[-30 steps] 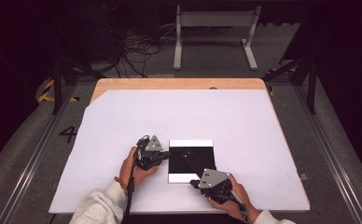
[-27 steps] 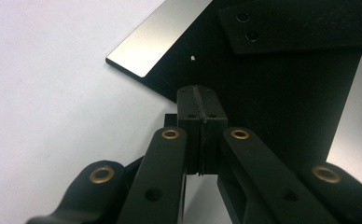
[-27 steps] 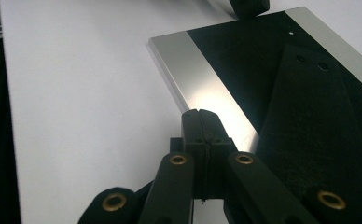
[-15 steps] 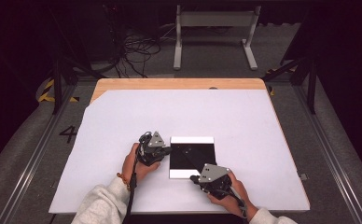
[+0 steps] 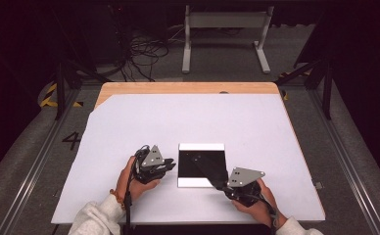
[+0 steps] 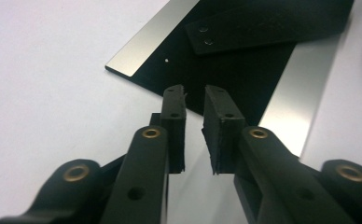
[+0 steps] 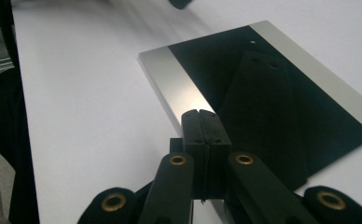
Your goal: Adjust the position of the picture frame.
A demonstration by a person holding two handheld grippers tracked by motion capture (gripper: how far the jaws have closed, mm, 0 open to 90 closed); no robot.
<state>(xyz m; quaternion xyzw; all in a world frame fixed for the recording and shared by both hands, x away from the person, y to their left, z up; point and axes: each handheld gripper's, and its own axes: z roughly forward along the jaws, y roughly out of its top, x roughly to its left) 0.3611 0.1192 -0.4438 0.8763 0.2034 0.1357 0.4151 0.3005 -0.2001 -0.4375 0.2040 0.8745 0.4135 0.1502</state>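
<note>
While the left gripper (image 6: 194, 95) has just parted its jaws, empty, beside the black plate (image 5: 201, 165) mid-table, the right gripper (image 7: 201, 120) stays pinched together, possibly holding nothing; the plate looks released.

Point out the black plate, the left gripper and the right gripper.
black plate (image 5: 201, 166): high view, its dark middle.
left gripper (image 6: 195, 100): left gripper view, gap between its fingertips.
right gripper (image 7: 200, 116): right gripper view, seam between its closed fingertips.

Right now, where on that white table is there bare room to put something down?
The far half of the white tabletop, between the wooden edge strip and the black square plate with silver borders, is bare, as are the strips along its left and right sides. The near middle is crowded: the plate sits between the left tool and the right tool.
</note>
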